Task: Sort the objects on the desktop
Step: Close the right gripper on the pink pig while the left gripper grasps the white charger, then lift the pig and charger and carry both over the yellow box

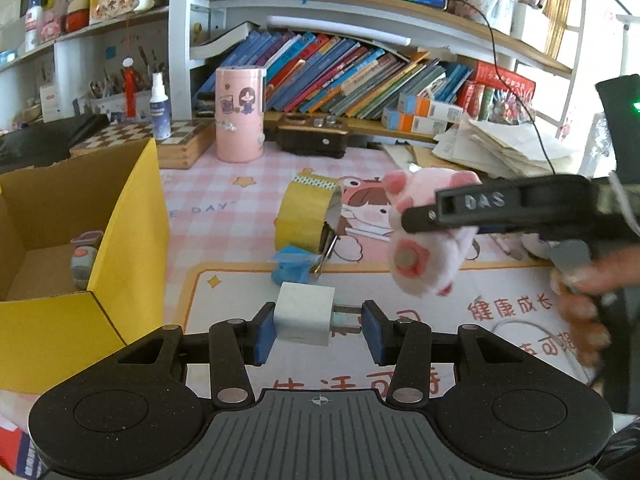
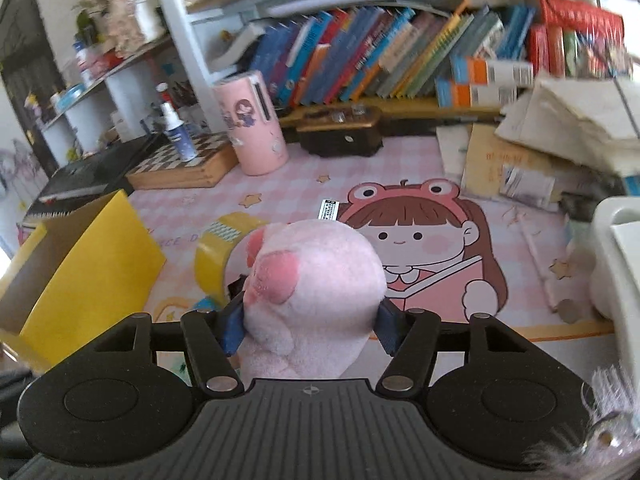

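Plush pig [image 2: 316, 292]: pink, soft, pinched between the blue pads of the right claw [image 2: 310, 326]; lifted off the table [image 2: 400, 160], hanging above the tape roll area.
Right claw: closed on the pig from both sides; fabric bulges past the pads, so the grip looks firm.
Charger plug [image 1: 305, 314]: white cube, prongs to the right; held across the left claw [image 1: 318, 330], one pad on the body, the other against the prongs.
Left claw: pressed onto the plug, just right of the box.
Yellow cardboard box [image 1: 132, 240]: open, at the left edge of the table; one small grey-and-pink toy [image 1: 84, 258] already lies inside.
Progress: early, I judge. One item boxed, two in hand.
Left to sort: yellow tape roll [image 1: 306, 216], blue crumpled scrap [image 1: 292, 264] beside it, both on the pink mat.
Pig relative to box: well to the right of it, not yet over the opening.
Uncertain: whether the box is meant for both held items.
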Motion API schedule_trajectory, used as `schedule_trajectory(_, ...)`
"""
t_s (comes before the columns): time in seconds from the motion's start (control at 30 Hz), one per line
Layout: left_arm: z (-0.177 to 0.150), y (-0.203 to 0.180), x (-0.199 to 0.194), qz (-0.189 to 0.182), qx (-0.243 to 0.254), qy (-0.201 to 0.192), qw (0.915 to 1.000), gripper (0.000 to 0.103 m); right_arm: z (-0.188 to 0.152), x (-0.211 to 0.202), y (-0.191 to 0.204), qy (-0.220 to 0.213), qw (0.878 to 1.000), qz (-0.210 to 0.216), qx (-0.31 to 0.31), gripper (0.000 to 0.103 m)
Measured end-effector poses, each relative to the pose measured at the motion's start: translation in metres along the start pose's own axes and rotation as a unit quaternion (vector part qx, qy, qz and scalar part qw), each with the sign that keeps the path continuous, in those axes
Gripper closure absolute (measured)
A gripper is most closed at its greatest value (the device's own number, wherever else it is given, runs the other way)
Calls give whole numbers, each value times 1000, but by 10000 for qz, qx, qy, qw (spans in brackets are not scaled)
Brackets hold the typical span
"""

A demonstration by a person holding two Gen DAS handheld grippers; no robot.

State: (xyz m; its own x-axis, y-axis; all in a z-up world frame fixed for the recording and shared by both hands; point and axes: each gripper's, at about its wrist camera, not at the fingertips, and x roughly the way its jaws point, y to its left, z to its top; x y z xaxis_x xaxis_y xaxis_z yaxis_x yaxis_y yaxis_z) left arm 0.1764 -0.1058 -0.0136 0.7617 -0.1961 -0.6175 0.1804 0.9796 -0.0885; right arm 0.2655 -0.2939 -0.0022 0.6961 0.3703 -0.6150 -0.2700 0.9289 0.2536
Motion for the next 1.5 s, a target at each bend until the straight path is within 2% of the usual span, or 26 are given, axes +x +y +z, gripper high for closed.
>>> schedule_trajectory(0.3,-5,0,-11,-263,150,-126,9995,58,-24,-23,25,222,9994,-102,-229,43)
schedule_trajectory(0.7,-24,18,-37,-488,230,-131,9985,58,-53,-48,51,215,9988,-405,-169,43)
schedule_trajectory(1.23,-68,65,-98,-515,160,-66,9985,58,-108,-89,122,282,9982,-513,-161,43)
schedule_trajectory(1.5,-92,86,-131,-452,170,-78,9988,58,-138,-104,157,331,9985,-423,-135,43)
